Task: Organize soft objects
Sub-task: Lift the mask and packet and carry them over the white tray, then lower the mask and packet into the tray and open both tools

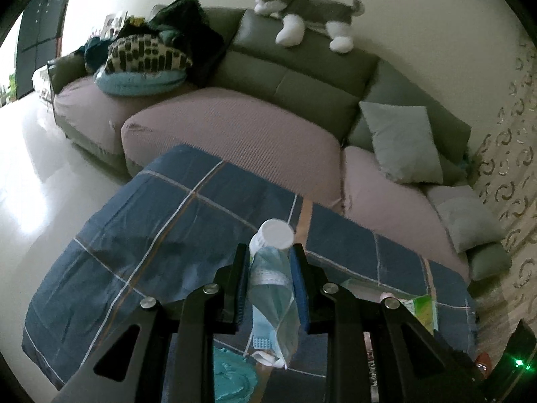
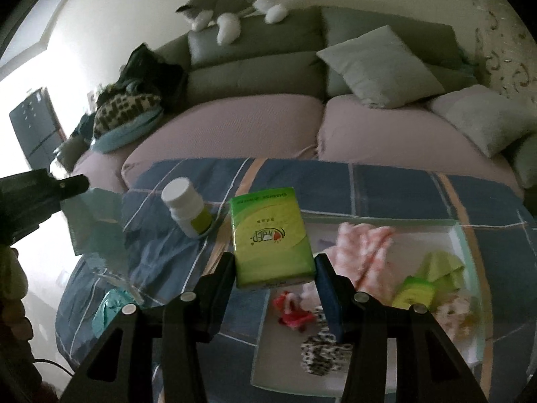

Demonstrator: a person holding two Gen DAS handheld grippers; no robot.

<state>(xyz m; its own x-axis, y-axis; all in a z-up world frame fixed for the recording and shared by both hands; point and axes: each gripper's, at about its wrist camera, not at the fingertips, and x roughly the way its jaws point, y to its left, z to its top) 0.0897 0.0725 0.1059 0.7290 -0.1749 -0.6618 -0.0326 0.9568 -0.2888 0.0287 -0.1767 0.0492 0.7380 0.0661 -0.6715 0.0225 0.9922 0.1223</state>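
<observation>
The left claw point(image 1: 270, 262) is clenched on a pale blue face mask point(image 1: 273, 297), which hangs crumpled between the two pads and droops below them. Just past its tips, a white-capped bottle point(image 1: 272, 236) stands on the surface, which is covered by a blue checked cloth point(image 1: 161, 235).

The right claw point(image 2: 273, 268) is grasping a green tissue pack point(image 2: 270, 235), pressed by both pads at its near end and raised above the cloth. The pack carries a curved yellow-green band, a short row of stars and a logo with a red mark, all seen upside down; a line of small characters runs along its far edge, too small to read. The same bottle point(image 2: 186, 208) sits just left of the pack, and its label shows a green panel with no legible writing.

To the right of the pack lies a shallow white tray point(image 2: 456, 231) holding pink cloth point(image 2: 365, 252), a green cloth point(image 2: 439, 263), a red item point(image 2: 292, 312) and a black-and-white patterned piece point(image 2: 319, 352). A teal cloth point(image 2: 109, 309) lies on the cloth to the left of the pack.

Beyond the pack stands a sofa point(image 2: 261, 124) with pinkish seat covers, grey-green cushions point(image 2: 379, 67) and a grey-and-white plush dog point(image 2: 231, 10) on its backrest.
</observation>
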